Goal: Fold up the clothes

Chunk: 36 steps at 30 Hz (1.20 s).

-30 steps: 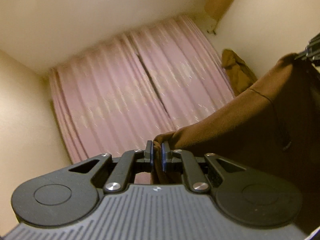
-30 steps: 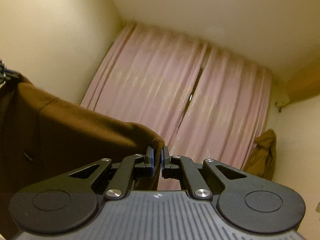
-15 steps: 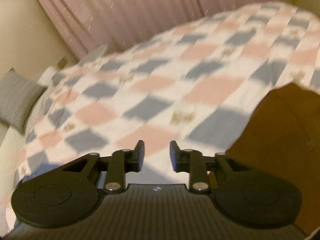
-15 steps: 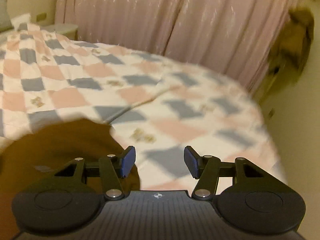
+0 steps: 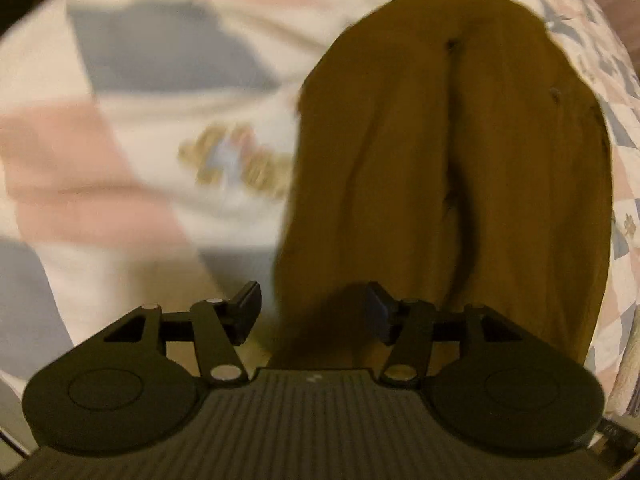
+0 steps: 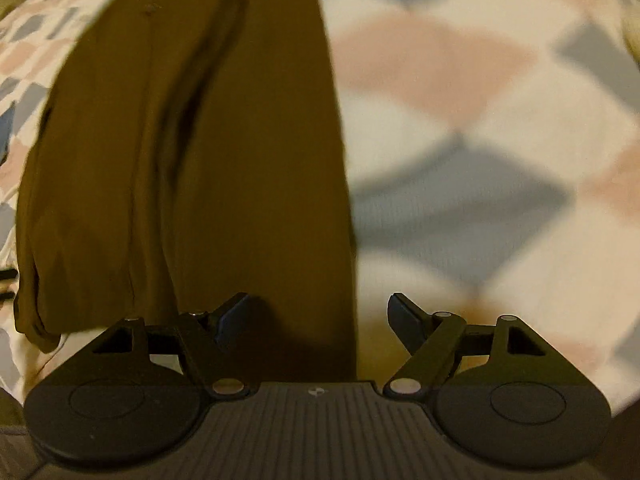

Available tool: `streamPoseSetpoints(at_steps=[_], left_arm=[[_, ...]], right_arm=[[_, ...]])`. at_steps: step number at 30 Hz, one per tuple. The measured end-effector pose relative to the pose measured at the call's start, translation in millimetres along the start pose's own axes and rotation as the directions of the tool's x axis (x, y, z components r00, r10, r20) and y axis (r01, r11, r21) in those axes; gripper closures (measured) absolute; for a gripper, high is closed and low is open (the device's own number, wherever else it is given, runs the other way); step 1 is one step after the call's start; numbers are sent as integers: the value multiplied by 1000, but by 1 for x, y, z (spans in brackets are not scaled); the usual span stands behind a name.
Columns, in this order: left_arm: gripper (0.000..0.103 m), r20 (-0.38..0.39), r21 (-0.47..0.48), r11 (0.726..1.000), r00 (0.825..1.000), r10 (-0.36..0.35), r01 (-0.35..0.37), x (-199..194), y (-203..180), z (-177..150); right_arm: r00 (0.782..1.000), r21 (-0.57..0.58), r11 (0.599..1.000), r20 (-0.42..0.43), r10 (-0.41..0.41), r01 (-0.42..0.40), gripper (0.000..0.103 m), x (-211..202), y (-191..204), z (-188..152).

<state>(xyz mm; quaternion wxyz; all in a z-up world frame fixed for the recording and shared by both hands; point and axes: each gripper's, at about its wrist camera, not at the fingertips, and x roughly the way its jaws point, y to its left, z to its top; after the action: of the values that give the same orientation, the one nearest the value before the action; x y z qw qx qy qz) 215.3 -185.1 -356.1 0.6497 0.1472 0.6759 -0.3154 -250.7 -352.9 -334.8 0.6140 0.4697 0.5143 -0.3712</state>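
Brown trousers [image 5: 448, 168] lie flat on the checked bedspread [image 5: 152, 80], filling the middle of both views, while the left gripper [image 5: 312, 312] and right gripper [image 6: 316, 316] hang spread wide above the near end, likely ready to fold.

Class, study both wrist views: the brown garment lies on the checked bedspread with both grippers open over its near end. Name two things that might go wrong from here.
1. The brown garment has a deep crease along its middle; folding now may lock that wrinkle in.
2. The left gripper and right gripper each straddle a garment edge, so closing might also pinch the bedspread beneath.
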Motion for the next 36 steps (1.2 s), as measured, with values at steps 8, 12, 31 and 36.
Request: streamPoseSetpoints(at_steps=[8,12,31,36], left_arm=[[103,121,241,968,992,41,-69,-28,-7,21],[102,391,240,927,903,178,-287,-117,29,73],[69,184,488,870,982,-34,-61,-41,-35,-78],[58,205,526,846,978,-32,-83,-33,-40,-85]], right_arm=[[992,-146,985,109,-71,87,102,-65,-14,25],[897,-58,955,365,-251,290,102,-158,-59,61],[947,-569,811,316,61,137,44,-37,78,-70],[908,-653,703,419,27,280,51,-21,93,-80]])
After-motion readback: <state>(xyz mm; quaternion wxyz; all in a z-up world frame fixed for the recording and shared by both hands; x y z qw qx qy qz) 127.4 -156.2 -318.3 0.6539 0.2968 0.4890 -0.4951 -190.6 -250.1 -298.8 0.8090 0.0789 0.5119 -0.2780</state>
